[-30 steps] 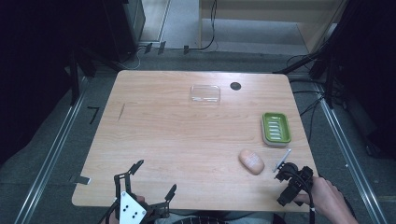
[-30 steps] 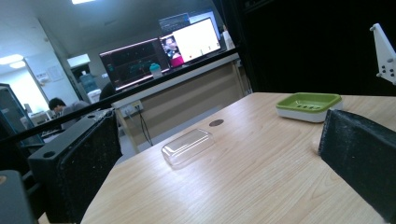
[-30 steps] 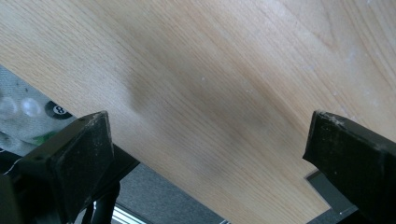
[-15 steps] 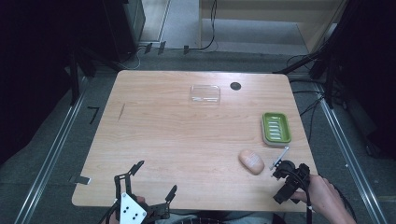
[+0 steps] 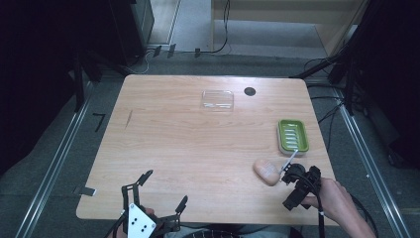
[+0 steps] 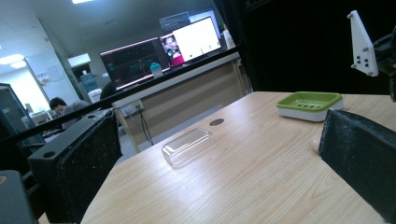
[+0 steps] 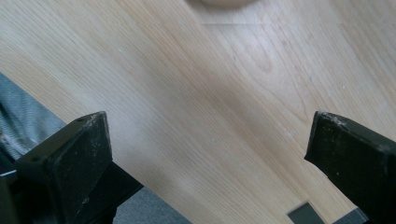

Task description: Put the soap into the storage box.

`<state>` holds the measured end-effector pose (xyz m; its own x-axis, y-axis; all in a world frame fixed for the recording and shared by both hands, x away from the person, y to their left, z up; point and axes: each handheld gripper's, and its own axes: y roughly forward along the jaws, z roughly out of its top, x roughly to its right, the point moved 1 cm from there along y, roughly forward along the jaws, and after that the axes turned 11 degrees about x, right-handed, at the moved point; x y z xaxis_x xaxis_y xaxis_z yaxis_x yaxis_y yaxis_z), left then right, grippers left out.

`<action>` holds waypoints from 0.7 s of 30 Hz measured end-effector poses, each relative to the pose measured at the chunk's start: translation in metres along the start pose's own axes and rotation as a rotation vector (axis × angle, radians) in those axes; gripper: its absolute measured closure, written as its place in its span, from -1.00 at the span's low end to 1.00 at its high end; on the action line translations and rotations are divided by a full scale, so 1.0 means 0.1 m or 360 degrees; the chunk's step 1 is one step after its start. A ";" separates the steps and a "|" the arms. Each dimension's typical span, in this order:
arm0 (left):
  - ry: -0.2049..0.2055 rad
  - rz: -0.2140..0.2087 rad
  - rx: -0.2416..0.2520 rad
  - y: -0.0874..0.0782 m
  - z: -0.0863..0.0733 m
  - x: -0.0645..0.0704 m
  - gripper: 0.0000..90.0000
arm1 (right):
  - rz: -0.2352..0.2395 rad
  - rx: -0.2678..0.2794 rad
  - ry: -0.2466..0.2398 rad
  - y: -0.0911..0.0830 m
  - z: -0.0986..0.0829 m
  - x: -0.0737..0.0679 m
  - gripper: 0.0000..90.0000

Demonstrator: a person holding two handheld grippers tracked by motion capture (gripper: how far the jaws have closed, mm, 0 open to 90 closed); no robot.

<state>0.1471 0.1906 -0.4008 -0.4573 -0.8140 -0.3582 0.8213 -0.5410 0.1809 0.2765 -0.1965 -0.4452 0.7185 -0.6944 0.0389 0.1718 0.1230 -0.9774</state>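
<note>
Your right claw [image 5: 289, 174] hovers low over the counter [image 5: 198, 148] near its front right corner, jaws spread wide with nothing between them. The soap bar [image 5: 266, 171], a pale pinkish oval, lies flat on the wood just beside that claw, to its left, and a little in front of the green soap dish [image 5: 292, 136]. Your left claw [image 5: 159, 196] sits at the front edge on the left side, also spread and empty. The clear plastic lid [image 5: 217, 100] rests well apart, near the far edge, beside a small dark round hole [image 5: 249, 91].
</note>
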 end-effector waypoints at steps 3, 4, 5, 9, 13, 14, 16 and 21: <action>0.0001 -0.0012 0.0003 0.01 0.00 0.01 -1.00 | 0.0003 0.0000 -0.0020 -0.02 0.07 -0.04 -1.00; 0.0001 -0.0009 0.0000 0.01 0.00 0.00 -1.00 | 0.0003 0.0000 -0.0020 -0.02 0.07 -0.04 -1.00; -0.0001 -0.0005 -0.0003 0.01 0.00 0.00 -1.00 | 0.0003 0.0012 -0.0025 -0.02 0.08 -0.04 -1.00; -0.0004 -0.0006 0.0002 0.00 0.00 0.00 -1.00 | 0.0001 0.0021 -0.0038 -0.04 0.16 -0.05 -1.00; -0.0005 -0.0006 0.0001 0.01 0.00 0.00 -1.00 | 0.0004 0.0021 -0.0050 -0.05 0.23 -0.06 -1.00; -0.0002 -0.0008 -0.0001 0.01 0.00 0.00 -1.00 | 0.0004 0.0021 -0.0052 -0.05 0.24 -0.06 -1.00; -0.0003 -0.0003 -0.0002 0.00 0.00 0.00 -1.00 | 0.0010 0.0026 -0.0054 -0.05 0.27 -0.06 -1.00; -0.0007 -0.0002 0.0005 0.00 0.00 0.00 -1.00 | 0.0015 0.0028 -0.0051 -0.05 0.35 -0.04 -1.00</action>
<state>0.1475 0.1909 -0.4009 -0.4601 -0.8142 -0.3542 0.8195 -0.5429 0.1834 0.2969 -0.1697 -0.4332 0.7415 -0.6700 0.0368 0.1765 0.1419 -0.9740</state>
